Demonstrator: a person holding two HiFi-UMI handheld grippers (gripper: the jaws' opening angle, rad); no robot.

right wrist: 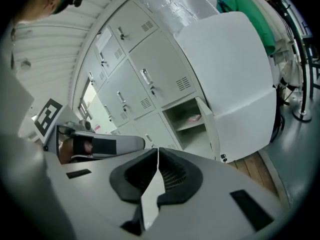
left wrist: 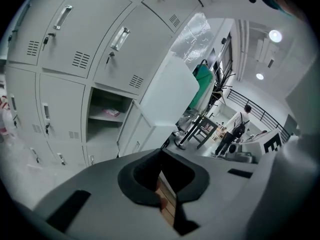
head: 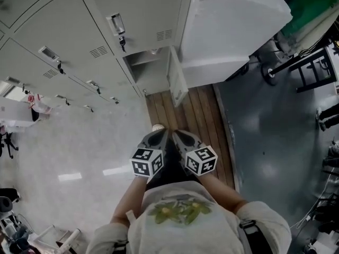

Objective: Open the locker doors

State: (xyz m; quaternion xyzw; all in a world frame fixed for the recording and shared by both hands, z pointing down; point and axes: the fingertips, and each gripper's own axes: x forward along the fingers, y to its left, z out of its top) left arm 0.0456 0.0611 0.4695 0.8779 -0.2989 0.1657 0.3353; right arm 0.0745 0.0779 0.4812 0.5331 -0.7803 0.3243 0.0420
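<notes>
On the far left of the wall ahead of me, the closed lockers (head: 63,41) stand in rows, each grey door flush with its handle and vent slots showing. To their right, low in the bank, is the open locker (head: 151,73). A shelf splits it into two levels, and a flat pinkish thing (left wrist: 112,113) lies on that shelf; I cannot tell what it is. The lower level looks bare. Its locker door (head: 177,83) is swung out on the right side, edge-on towards me, over the strip of wooden floor (head: 185,107). Just beyond the door a big white block (head: 228,30) butts against the lockers. Further right again is grey floor with a black frame (head: 312,70), and green cloth (head: 312,4) hangs above it.

My left tongs (left wrist: 160,153) are clenched tip to tip with nothing between them, held up in front of my chest and well apart from the lockers. My right tongs (right wrist: 157,151), just beside them, are clenched too and empty, pointing at the open locker without touching it.
</notes>
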